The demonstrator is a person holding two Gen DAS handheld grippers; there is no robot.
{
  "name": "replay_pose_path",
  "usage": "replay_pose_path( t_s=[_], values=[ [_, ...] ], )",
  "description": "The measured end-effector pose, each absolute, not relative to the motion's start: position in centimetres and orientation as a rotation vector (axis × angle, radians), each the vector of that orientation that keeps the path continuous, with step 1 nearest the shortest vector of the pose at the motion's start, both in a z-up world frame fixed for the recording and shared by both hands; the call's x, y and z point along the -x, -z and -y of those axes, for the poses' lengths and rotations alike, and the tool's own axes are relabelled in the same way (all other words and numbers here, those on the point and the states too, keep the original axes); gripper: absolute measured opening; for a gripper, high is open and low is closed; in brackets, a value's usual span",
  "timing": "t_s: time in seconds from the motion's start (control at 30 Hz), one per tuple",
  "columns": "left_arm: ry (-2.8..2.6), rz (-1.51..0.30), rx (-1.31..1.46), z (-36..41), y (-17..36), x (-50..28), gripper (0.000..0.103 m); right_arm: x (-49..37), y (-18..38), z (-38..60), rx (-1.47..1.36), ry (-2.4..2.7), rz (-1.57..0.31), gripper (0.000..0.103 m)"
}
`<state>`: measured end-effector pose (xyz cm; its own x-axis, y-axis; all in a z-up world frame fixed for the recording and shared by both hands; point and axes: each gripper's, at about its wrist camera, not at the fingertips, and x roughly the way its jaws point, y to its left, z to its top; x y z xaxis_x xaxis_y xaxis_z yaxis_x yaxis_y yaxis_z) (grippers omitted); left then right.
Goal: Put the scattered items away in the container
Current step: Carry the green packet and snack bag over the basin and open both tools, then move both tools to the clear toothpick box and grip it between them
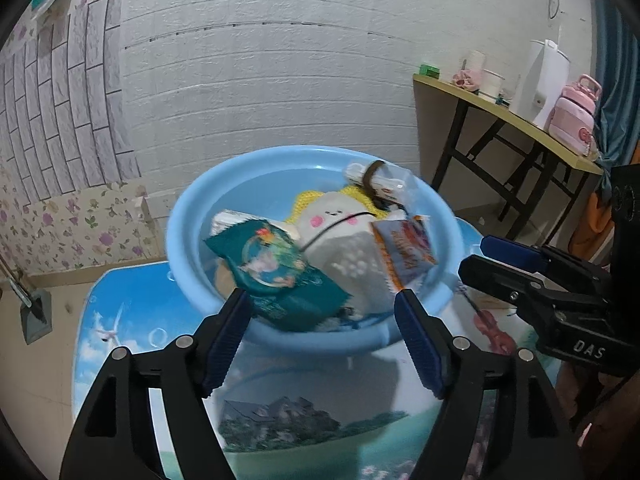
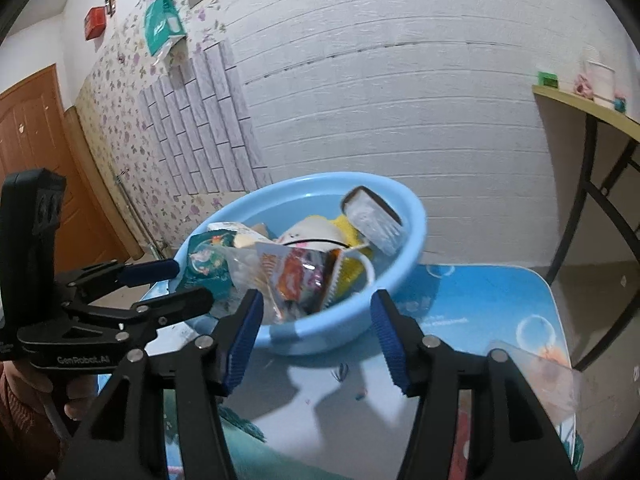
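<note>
A light blue plastic basin stands on a small picture-printed table. It holds a teal snack packet, a white plush toy with pink cheeks, an orange snack packet, a yellow cloth and a clear bag with white items. My left gripper is open and empty just before the basin's near rim; it also shows in the right wrist view. My right gripper is open and empty, and shows at the right in the left wrist view.
The table top has a rounded edge with floor beyond. A yellow-topped desk with a pink bottle and cups stands at the right. A white brick-pattern wall is behind. A brown door is at the left.
</note>
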<state>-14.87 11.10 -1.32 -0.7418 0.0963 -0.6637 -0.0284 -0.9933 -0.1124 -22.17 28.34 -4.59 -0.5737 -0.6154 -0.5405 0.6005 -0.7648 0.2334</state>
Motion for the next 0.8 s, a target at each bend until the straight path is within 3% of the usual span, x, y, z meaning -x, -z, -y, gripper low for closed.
replay_pose_path(
  t_s=[0.17,0.23,0.47,0.63,0.8],
  values=[
    [-2.837,0.144,1.045,-13.0,0.9,14.2,0.075,21.8,4.3,-30.5,-0.79,2.371,0.026,0.057],
    [-2.817,0.138,1.021,-14.0,0.6,14.1,0.077,21.7,4.4,-32.0,-0.793,2.402,0.038,0.063],
    [-2.702,0.106,0.955,-19.0,0.6,13.6,0.078,21.9,4.7,-36.4,-0.819,2.485,0.074,0.063],
    [-2.607,-0.054,0.988,-23.9,2.2,14.5,0.078,21.9,5.5,-39.5,-0.852,2.542,0.102,0.063],
    [-2.532,-0.081,1.065,-27.1,4.0,16.7,0.078,22.5,6.8,-41.8,-0.908,2.57,0.147,0.063]
  ],
)
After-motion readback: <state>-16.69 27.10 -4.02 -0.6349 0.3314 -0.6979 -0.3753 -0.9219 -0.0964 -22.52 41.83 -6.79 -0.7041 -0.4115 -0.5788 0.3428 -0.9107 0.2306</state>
